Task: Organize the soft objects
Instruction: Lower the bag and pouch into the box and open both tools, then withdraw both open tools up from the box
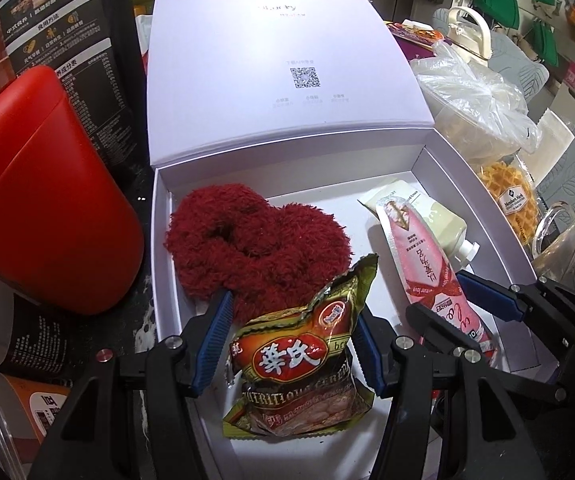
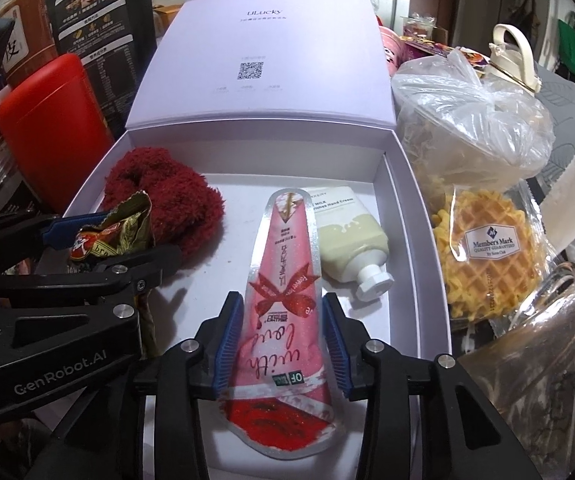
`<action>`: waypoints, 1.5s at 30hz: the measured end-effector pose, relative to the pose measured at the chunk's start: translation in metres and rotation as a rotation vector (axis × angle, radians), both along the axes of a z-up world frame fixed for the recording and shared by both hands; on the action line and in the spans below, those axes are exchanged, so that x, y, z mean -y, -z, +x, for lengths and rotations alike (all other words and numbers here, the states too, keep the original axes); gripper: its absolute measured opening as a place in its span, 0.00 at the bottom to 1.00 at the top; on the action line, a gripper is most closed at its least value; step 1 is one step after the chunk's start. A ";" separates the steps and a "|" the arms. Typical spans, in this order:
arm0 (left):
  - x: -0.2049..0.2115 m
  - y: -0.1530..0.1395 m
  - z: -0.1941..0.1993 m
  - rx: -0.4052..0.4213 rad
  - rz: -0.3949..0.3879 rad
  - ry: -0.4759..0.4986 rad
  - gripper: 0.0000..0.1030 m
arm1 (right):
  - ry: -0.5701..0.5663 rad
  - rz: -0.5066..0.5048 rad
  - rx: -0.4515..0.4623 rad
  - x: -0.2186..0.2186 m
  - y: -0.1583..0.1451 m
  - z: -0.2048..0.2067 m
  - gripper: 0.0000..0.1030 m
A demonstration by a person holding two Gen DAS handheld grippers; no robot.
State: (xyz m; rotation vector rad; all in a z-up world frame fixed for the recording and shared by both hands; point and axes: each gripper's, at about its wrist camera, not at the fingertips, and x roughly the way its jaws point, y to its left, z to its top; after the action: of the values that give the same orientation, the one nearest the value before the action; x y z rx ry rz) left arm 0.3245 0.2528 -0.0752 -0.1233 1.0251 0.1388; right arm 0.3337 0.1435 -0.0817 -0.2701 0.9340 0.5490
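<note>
An open white box (image 1: 487, 200) holds a dark red fluffy item (image 1: 255, 240) at its back left. A cream hand-cream tube (image 1: 435, 216) lies at the back right. My left gripper (image 1: 291, 320) is shut on a brown-and-gold cereal packet (image 1: 299, 360), which tilts over the box's near left part. In the right wrist view a pink pouch (image 2: 283, 280) lies flat on the box floor between the blue pads of my right gripper (image 2: 282, 304). The pads stand beside the pouch's edges without pressing, so this gripper is open. The left gripper (image 2: 115, 240) with its packet (image 2: 119, 232) shows at the left.
The box lid (image 2: 255, 60) stands up behind. A red container (image 1: 47, 192) and a black carton (image 1: 67, 40) crowd the left side. To the right are a plastic bag (image 2: 467, 120), a bagged waffle (image 2: 487, 248) and a glass jug (image 2: 547, 340).
</note>
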 end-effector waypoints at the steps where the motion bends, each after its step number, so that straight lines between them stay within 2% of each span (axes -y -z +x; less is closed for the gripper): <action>1: 0.000 -0.001 0.000 -0.004 0.001 -0.008 0.55 | 0.003 -0.005 0.003 -0.001 0.000 0.000 0.39; 5: -0.003 -0.012 -0.003 0.022 0.019 -0.045 0.56 | 0.015 0.009 0.003 -0.001 -0.006 -0.004 0.43; 9: -0.003 -0.026 -0.008 0.052 0.045 -0.067 0.66 | 0.032 0.034 0.026 0.006 -0.020 -0.008 0.43; 26: 0.003 -0.097 -0.054 0.199 0.064 -0.094 0.66 | 0.026 0.106 0.145 0.026 -0.088 -0.048 0.44; 38: 0.013 -0.152 -0.108 0.328 0.085 -0.098 0.66 | 0.015 0.140 0.254 0.040 -0.136 -0.091 0.44; 45: 0.022 -0.172 -0.138 0.385 0.084 -0.093 0.66 | 0.015 0.156 0.303 0.051 -0.155 -0.118 0.44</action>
State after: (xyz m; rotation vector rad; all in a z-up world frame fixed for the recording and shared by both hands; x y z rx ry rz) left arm 0.1868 0.2306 0.0963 -0.1159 0.6286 0.2328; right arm 0.2158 0.0925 0.0733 -0.1982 0.5963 0.5468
